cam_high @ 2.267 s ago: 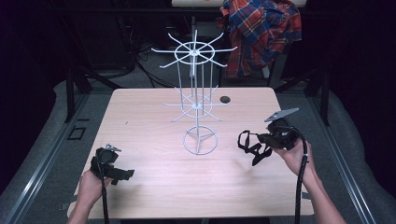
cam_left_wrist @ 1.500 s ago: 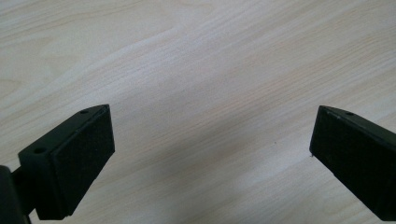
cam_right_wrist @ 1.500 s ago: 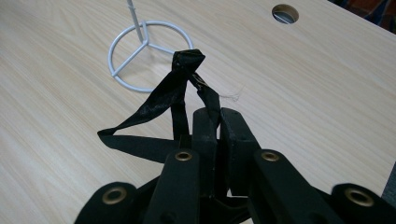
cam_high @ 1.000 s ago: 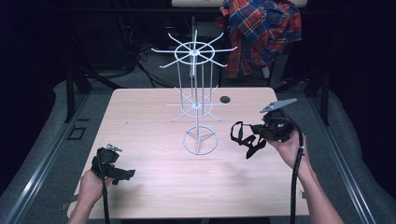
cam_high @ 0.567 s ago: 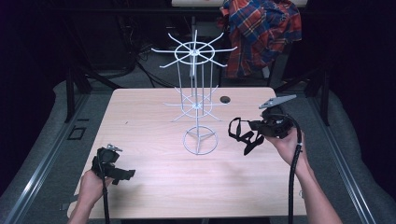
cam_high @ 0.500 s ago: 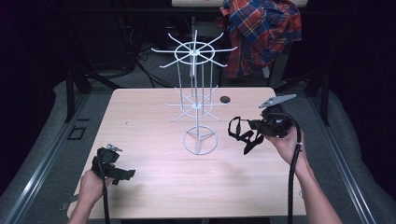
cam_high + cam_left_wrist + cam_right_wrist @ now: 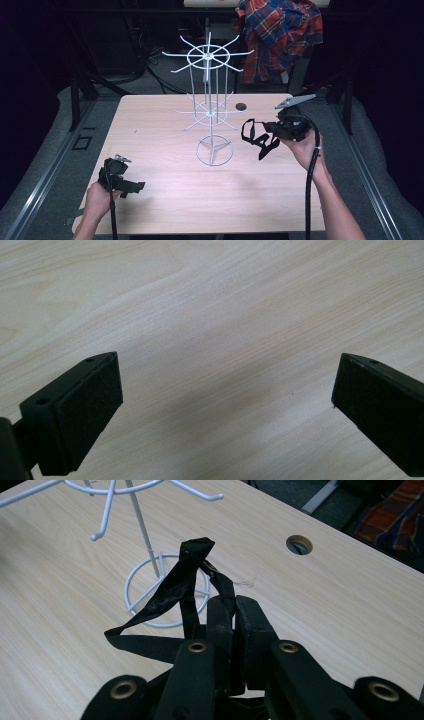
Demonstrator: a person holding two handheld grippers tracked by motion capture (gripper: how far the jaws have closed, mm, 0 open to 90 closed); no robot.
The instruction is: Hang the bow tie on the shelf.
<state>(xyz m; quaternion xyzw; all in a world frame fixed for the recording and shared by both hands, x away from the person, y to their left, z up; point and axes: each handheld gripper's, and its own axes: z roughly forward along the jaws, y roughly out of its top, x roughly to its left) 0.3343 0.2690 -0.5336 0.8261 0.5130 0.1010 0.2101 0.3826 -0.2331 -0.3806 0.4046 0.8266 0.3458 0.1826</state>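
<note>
Setting: dark room; pale wood-grain table (image 7: 165, 200) with a round cable hole (image 7: 299, 544) near its far edge; a plaid shirt (image 7: 280, 30) hangs beyond.

Item 1: white wire rotating display stand with hooked arms and a ring base (image 7: 214, 150), upright at mid-table, ahead of and to the left of the right gripper (image 7: 270, 135).

Item 2: black satin ribbon strap, looped and twisted (image 7: 170, 592). It is pinched between the right gripper's jaws, which are pressed together on it; one loop rises above the jaw tips, and the rest trails off to the left.

Item 3: left gripper (image 7: 225, 405), low over bare table, jaws spread wide with nothing between them.

Handling note (judgement): the likely step is hanging the strap on a stand arm. Keep the raised loop open and facing a hook tip, approach from outside the arm's end, and keep the pinch until the loop has passed over the upturned tip.
</note>
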